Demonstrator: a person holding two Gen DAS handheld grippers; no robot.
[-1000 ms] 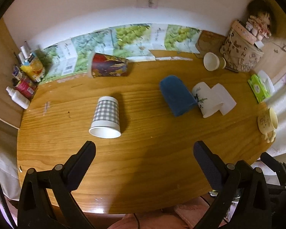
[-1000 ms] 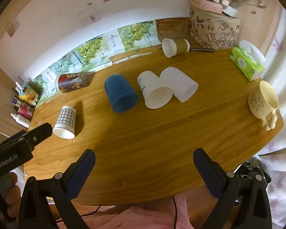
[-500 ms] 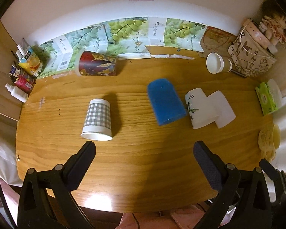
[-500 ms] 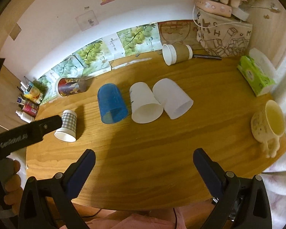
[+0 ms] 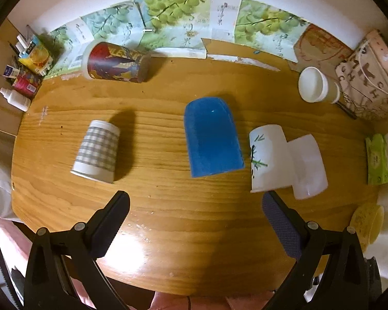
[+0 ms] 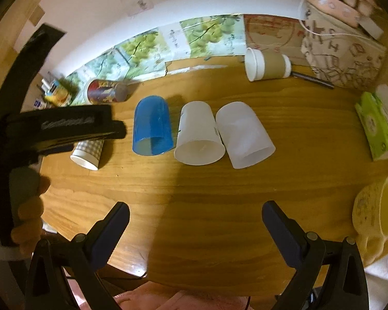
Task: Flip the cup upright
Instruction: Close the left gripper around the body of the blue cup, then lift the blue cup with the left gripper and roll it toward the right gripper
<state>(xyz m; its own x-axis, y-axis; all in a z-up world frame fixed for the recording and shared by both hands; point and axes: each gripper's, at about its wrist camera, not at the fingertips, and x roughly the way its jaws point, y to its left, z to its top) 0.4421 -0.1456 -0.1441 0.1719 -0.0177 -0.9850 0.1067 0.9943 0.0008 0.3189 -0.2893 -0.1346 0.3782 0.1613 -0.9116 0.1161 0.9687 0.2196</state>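
Several cups lie on their sides on the wooden table point(image 5: 194, 219). In the left wrist view a blue cup point(image 5: 212, 137) lies at centre, a grey checked paper cup point(image 5: 97, 151) to its left, a white bamboo-print cup point(image 5: 267, 157) and a translucent cup point(image 5: 307, 165) to its right. A red printed cup point(image 5: 115, 62) and a brown-sleeved cup point(image 5: 316, 85) lie at the back. My left gripper point(image 5: 194, 217) is open and empty, above the table in front of the blue cup. My right gripper point(image 6: 195, 222) is open and empty in front of the blue cup point(image 6: 152, 129) and white cup point(image 6: 198, 137). The left gripper's body point(image 6: 64, 126) hides part of the checked cup point(image 6: 88, 152).
A yellow mug point(image 6: 377, 209) stands upright at the right edge. A green tissue pack point(image 6: 377, 126) and a patterned bag point(image 6: 341, 51) sit at the back right. Small bottles and cartons point(image 5: 23, 72) crowd the back left corner. Grape-print paper point(image 5: 173, 23) lines the wall.
My left gripper has moved forward over the table toward the cups, which now look larger. My right gripper has moved a little forward. No cup has moved.
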